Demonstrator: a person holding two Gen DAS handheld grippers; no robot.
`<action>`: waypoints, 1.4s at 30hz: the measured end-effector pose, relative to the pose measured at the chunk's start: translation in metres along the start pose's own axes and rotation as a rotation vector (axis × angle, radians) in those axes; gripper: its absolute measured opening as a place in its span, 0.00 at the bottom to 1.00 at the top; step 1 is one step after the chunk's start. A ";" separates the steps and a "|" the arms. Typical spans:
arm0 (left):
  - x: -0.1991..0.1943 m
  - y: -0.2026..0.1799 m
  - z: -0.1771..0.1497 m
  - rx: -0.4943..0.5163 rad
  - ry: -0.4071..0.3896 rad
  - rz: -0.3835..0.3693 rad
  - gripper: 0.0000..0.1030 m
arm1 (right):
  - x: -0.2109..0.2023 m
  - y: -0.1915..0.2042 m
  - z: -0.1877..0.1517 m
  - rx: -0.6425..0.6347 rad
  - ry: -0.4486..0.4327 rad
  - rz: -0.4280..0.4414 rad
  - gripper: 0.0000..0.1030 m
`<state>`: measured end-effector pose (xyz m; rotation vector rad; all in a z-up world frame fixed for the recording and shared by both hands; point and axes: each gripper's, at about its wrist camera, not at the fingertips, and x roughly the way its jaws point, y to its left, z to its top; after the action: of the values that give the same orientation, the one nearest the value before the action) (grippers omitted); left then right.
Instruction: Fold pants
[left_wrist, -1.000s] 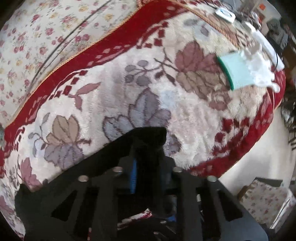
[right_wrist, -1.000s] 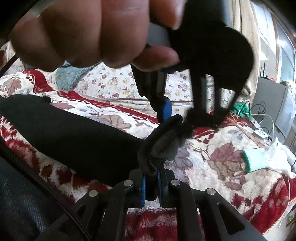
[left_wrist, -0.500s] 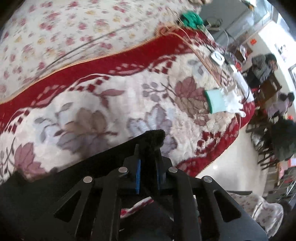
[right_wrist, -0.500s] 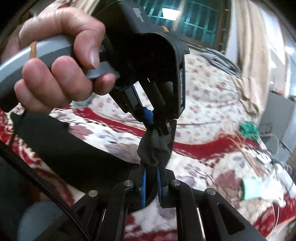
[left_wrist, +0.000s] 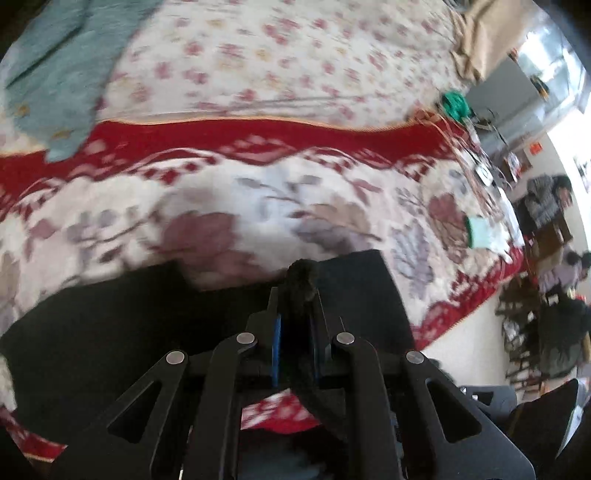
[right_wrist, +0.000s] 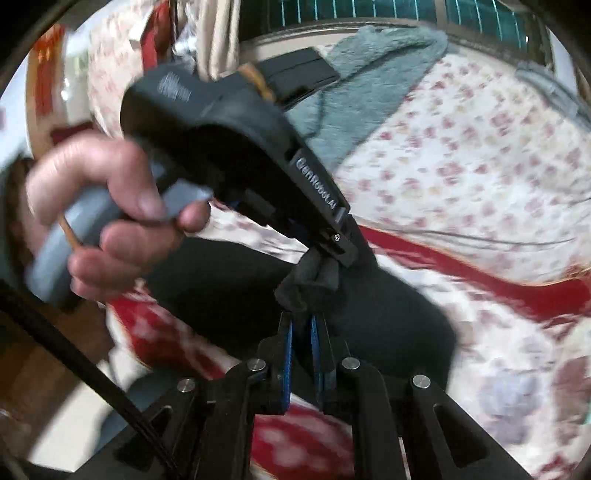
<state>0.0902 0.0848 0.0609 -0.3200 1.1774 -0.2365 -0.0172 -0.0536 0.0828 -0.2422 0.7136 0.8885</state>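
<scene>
I have my left gripper (left_wrist: 295, 291) and right gripper (right_wrist: 304, 314) both pinched on the pants (left_wrist: 354, 295), carrying a fold over; laying flat remains, I judge.

A red-bordered leaf-patterned blanket (left_wrist: 258, 206) covers the bed; pale floor (left_wrist: 476, 339) lower right; a barred window (right_wrist: 406, 14) runs along the top.

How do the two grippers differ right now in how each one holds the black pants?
The left gripper comes at the pants from above, angled steeply down; the right gripper reaches in from below it. The left gripper's bare hand shows in the right wrist view; the right gripper's hand shows nowhere. Both are shut on the same bunched fabric, almost tip to tip.
</scene>
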 end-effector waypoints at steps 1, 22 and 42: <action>-0.002 0.011 -0.002 -0.015 -0.005 0.010 0.10 | 0.004 0.006 0.001 0.012 -0.010 0.036 0.08; 0.031 0.107 -0.018 -0.198 -0.029 0.045 0.33 | 0.092 0.045 -0.041 0.071 0.129 0.109 0.21; 0.037 0.103 -0.111 -0.470 -0.169 -0.071 0.19 | -0.027 -0.172 -0.016 0.658 -0.066 0.014 0.39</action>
<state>0.0026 0.1544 -0.0473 -0.7792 1.0459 0.0107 0.0978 -0.1854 0.0729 0.3753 0.9064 0.6300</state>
